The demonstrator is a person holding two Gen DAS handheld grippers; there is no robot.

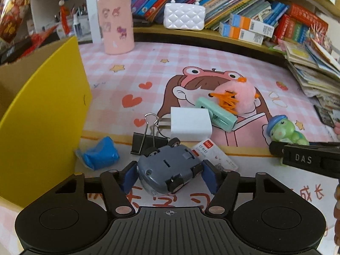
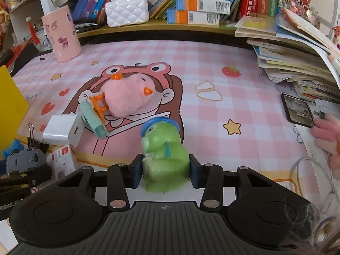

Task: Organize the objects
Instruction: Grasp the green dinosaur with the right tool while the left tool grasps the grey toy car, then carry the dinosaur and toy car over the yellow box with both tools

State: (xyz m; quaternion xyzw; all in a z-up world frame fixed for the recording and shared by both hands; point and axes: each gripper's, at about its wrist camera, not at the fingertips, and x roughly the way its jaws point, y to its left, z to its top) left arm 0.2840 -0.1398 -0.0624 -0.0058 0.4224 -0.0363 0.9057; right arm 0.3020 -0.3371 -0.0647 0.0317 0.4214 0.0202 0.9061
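Observation:
A grey-blue toy car (image 1: 167,170) lies underside up on the pink cartoon desk mat (image 1: 148,68). It sits between the blue pads of my left gripper (image 1: 169,178), which stand close to its sides with slim gaps showing. In the right wrist view my right gripper (image 2: 165,172) is shut on a green frog figure with a blue cap (image 2: 163,153), its pads pressed against both flanks. The frog (image 1: 284,130) and the right gripper's black finger also appear at the right of the left wrist view.
A yellow-edged cardboard box (image 1: 42,110) stands at the left. Near the car lie a blue wad (image 1: 99,155), black binder clip (image 1: 146,140), white charger (image 1: 191,125), small card box (image 1: 214,155), mint clip (image 1: 216,114) and pink plush (image 1: 238,97). A phone (image 2: 297,110) and book stacks (image 2: 297,48) sit at the right.

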